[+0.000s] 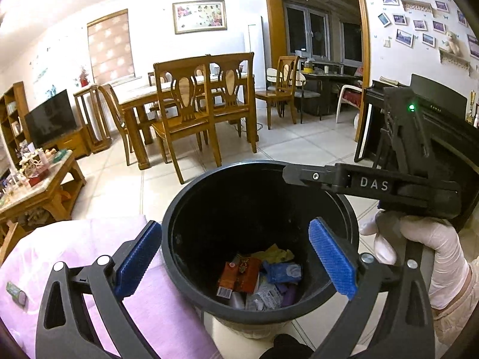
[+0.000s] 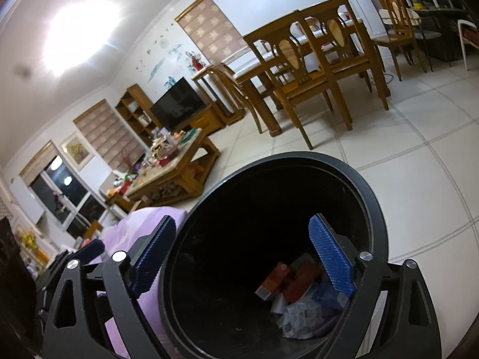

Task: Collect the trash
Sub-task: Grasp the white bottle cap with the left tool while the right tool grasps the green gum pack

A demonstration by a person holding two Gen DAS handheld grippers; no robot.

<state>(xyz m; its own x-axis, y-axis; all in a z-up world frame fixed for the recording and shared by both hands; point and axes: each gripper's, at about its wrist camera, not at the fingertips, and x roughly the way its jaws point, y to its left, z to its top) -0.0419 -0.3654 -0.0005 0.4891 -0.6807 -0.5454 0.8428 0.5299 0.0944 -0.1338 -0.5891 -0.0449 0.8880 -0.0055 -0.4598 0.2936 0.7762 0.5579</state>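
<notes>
The black bin (image 1: 260,239) stands on the tiled floor (image 1: 299,146), just beside a purple cloth (image 1: 89,245). Trash (image 1: 260,278) lies at the bottom of it: an orange pack, a blue pack, something yellow and some white wrappers.

The left gripper (image 1: 236,257) hangs over the bin with its blue pads (image 1: 332,257) wide apart. Nothing is between them. The right gripper (image 2: 242,257) is also spread wide and holds nothing. One of its pads sits over the cloth and the other over the mouth of the bin.

Only the left view shows the right gripper from the side, held by a hand (image 1: 431,248) in a white glove, with a small green light on its body. It also shows a piano (image 1: 431,113) and a wall of photos. In this view the trash is clear.

The right view shows the trash darker and blurred. It alone shows a bright ceiling lamp (image 2: 80,36) and a window (image 2: 60,191). Both views show the table (image 1: 143,95), chairs (image 1: 191,107) and TV (image 1: 51,116).
</notes>
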